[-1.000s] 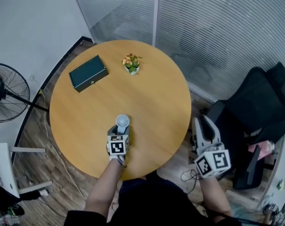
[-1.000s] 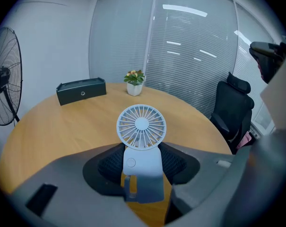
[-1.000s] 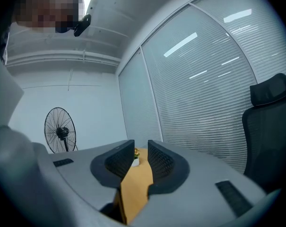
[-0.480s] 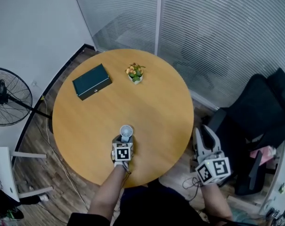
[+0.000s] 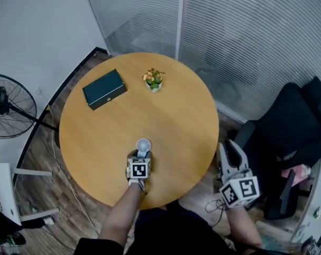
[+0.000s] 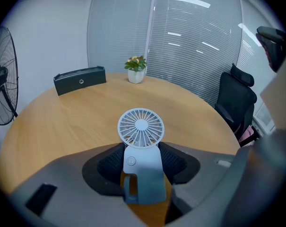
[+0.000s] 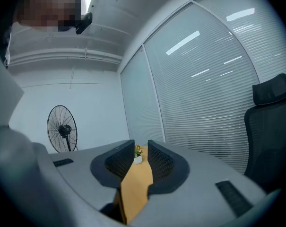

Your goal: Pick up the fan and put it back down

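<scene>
Round wooden table [image 5: 171, 116], plain honey-coloured top, filling the middle of the head view. Off its rim at 3 o'clock, black office chair [image 5: 293, 121]. Off the rim at 9 o'clock, black floor fan [image 5: 6, 108] on a stand. On the top at 10 o'clock, dark green oblong box [image 5: 104, 88] with a small round pale mark on its long side, too small to read.

Right gripper [image 5: 229, 142]: off the table at 4 o'clock, pointing toward 12. Jaws parted, with a narrow strip of tabletop showing through the gap, gripping nothing. Left gripper [image 5: 141, 155]: over the top at 6 o'clock, angled downward, with black ribbed pads closed against both sides of the fan's body. On each gripper, a marker cube [image 5: 240, 187] printed with black-and-white block patterns.

At 12 o'clock, small potted plant [image 5: 153, 79]: white pot, green leaves, orange and yellow blooms.

Smallest: fan [image 6: 142, 145], just toward 6 o'clock from the table's centre, held upright between the left jaws. Pale blue-grey all over. Round grille head with thin radial spokes about a plain hub, facing the gripper's camera. Below it, flat rectangular body with one round button near the top and a loop-shaped handle at the lower left corner. Cannot tell whether its base touches the wood.
</scene>
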Demonstrator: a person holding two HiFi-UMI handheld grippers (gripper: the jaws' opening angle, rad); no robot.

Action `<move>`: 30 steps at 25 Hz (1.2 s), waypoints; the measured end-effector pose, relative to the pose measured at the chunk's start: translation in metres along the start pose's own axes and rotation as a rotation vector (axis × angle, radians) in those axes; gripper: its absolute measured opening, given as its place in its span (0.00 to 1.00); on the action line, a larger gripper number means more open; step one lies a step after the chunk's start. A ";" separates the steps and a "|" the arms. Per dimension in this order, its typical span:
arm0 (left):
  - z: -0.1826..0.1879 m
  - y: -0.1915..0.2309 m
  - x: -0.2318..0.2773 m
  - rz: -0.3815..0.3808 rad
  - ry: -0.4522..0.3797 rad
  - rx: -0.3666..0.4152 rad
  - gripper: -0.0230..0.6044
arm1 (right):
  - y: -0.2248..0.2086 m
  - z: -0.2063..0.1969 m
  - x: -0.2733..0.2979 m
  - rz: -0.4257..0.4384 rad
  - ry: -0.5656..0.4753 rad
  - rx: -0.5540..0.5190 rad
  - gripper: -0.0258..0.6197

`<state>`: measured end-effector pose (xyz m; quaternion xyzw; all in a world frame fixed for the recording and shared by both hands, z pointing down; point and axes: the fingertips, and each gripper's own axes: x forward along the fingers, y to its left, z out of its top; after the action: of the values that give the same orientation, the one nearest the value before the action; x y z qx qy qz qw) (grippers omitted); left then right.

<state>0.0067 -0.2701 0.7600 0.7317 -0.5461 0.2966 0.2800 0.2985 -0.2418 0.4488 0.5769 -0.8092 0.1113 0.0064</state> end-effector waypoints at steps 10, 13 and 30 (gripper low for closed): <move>0.011 0.009 -0.067 -0.047 -0.089 -0.137 0.46 | 0.007 0.012 0.001 0.032 -0.038 0.013 0.18; 0.035 0.024 -0.114 -0.043 -0.199 -0.197 0.46 | 0.014 0.020 0.001 0.059 -0.059 0.019 0.18; 0.153 0.057 -0.385 0.032 -0.787 -0.173 0.34 | 0.111 0.085 0.008 0.252 -0.188 0.023 0.14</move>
<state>-0.1162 -0.1532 0.3780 0.7545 -0.6459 -0.0488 0.1053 0.2016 -0.2307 0.3479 0.4787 -0.8708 0.0662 -0.0899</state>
